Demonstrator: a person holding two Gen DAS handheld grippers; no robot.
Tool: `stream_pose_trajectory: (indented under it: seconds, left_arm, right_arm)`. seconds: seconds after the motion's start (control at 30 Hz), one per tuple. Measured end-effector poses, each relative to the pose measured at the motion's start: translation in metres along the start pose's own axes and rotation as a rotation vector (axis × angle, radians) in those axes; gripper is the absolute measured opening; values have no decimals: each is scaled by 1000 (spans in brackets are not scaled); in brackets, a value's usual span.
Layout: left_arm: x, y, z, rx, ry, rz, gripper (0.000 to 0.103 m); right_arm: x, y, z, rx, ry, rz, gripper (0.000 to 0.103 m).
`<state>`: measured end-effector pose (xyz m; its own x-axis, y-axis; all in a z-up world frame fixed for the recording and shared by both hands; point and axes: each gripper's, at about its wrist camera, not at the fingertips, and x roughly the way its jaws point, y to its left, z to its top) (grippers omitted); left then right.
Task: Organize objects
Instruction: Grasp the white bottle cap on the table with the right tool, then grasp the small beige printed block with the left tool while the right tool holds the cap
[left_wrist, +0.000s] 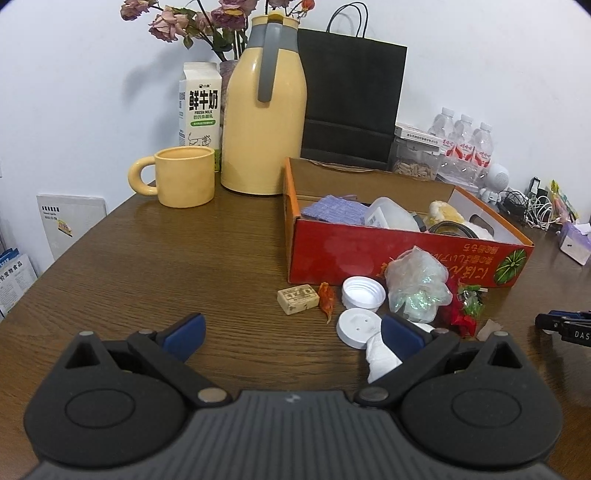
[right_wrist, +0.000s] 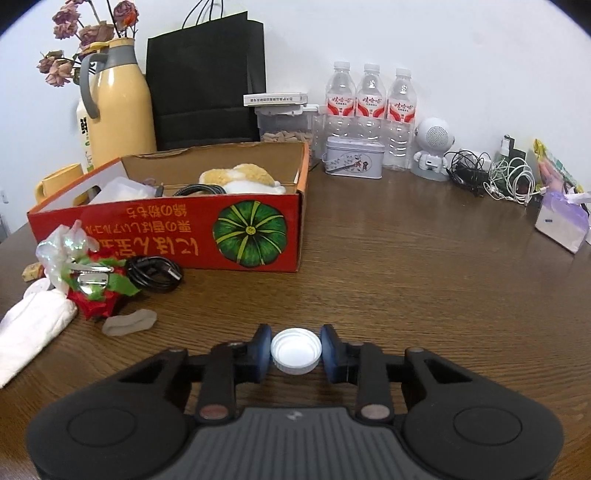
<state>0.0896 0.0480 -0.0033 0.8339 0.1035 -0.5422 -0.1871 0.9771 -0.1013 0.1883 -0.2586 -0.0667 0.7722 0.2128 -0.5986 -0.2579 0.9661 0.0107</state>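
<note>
Right gripper (right_wrist: 295, 350) is clamping a white cap (right_wrist: 296, 350) on the table (right_wrist: 406, 277). Left gripper (left_wrist: 291, 334) is hovering wide open, empty.

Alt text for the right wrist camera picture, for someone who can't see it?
The right gripper clamps a small white bottle cap on a wooden table. Behind to the left stands a red cardboard box with clutter beside it.
</note>
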Motion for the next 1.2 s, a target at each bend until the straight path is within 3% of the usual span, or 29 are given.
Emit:
stream_pose_trajectory:
  seconds: [0.47, 0.8, 1.03, 1.2]
  left_arm:
    - [6, 0, -2, -13, 9, 21, 103]
    - [21, 5, 1, 11, 39, 43, 103]
    - [59, 5, 15, 76, 60, 131, 102]
    - [79, 8, 18, 48, 90, 103, 91]
  right_arm:
    - [-30, 27, -3, -33, -180, 17, 28]
    - [-36, 76, -5, -85, -222, 69, 28]
    - [-35, 85, -4, -85, -224, 60, 28]
    - [-34, 84, -3, -82, -224, 55, 28]
